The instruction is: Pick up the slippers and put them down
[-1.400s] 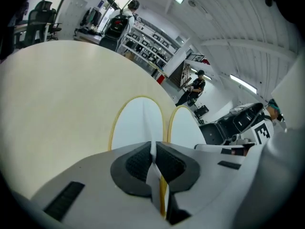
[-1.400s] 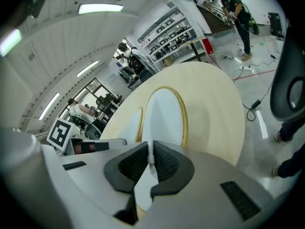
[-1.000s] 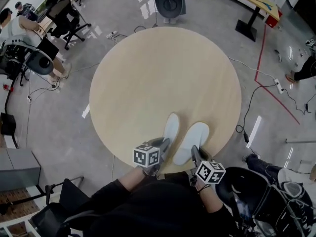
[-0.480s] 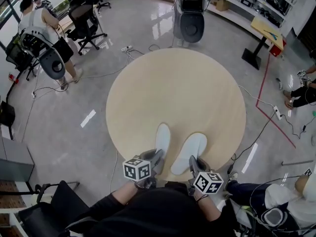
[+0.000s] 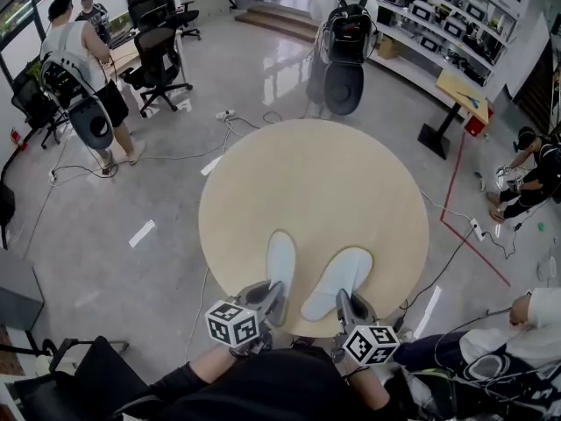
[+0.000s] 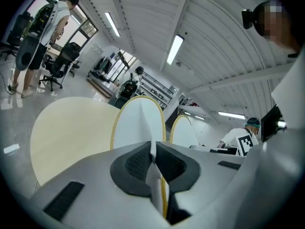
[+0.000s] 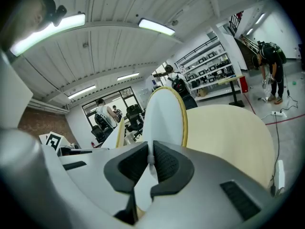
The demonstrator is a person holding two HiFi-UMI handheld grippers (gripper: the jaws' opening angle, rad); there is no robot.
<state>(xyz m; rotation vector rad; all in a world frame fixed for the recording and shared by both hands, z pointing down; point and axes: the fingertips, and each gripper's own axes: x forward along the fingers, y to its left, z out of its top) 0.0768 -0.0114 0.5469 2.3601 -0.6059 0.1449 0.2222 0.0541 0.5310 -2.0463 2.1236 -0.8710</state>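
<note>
The left gripper [image 5: 268, 298] is pinching the heel of the left slipper [image 5: 280, 263], its jaws nearly closed on it; the right gripper [image 5: 344, 305] is gripping the right slipper [image 5: 340, 277] likewise (both white, yellow-edged), toes pointing out over the round table [image 5: 316, 174] at its near edge

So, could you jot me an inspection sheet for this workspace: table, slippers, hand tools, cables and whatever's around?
Surface: round pale table, bare besides the slippers.
Job's things: left slipper and right slipper, white, side by side at the near edge.
Clutter: nothing seen on the table.
Grippers: left gripper shut on the left slipper's heel; right gripper shut on the right slipper's heel.
Cables: cables and a power strip on the floor.
Surroundings: office chairs, shelves, red floor tape, several people.
</note>
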